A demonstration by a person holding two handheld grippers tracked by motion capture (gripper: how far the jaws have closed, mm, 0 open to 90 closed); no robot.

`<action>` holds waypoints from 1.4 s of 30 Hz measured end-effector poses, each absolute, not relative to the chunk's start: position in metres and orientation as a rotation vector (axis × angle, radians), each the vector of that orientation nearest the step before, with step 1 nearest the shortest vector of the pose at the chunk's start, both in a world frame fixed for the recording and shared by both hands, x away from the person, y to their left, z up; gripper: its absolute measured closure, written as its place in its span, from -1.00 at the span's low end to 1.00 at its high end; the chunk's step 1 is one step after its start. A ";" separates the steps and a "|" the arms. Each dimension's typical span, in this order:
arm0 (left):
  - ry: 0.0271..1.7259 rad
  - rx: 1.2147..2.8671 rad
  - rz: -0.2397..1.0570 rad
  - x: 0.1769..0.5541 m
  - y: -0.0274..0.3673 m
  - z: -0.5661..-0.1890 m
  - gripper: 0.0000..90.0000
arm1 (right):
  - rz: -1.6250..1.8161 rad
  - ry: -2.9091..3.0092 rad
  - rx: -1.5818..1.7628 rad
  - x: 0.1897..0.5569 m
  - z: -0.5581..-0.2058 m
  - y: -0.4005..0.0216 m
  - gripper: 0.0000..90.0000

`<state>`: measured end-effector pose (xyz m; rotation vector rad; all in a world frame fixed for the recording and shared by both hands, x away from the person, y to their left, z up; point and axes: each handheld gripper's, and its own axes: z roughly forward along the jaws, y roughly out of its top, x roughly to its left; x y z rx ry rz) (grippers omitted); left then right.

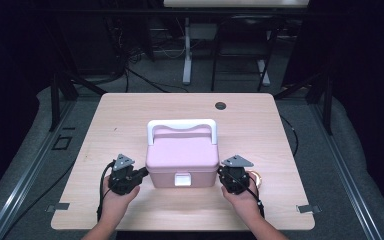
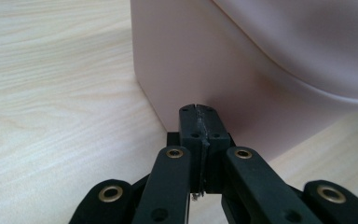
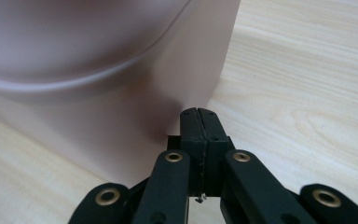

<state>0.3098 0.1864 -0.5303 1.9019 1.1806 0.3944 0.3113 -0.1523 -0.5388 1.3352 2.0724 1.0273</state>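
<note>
Jaws pressed together on both grippers, flanking a pink box.
Left gripper (image 1: 141,174) and right gripper (image 1: 222,176) sit low at the near corners of the pink lidded storage box (image 1: 182,154), tips at its side walls, nothing held between them; its white handle (image 1: 181,125) lies toward the wooden table (image 1: 130,110)'s far side.

The high view looks forward and down from above the near edge of the table (image 1: 130,110), taking it all in. Each gripper view sits low and very close, looking along closed jaws at a side wall of the pink box (image 1: 182,155) (image 2: 191,60) (image 3: 121,93), which all three views share.
</note>
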 end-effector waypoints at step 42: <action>1.034 1.987 0.251 0.264 0.195 -0.529 1.00 | 1.106 2.255 1.292 0.254 -0.536 -0.177 1.00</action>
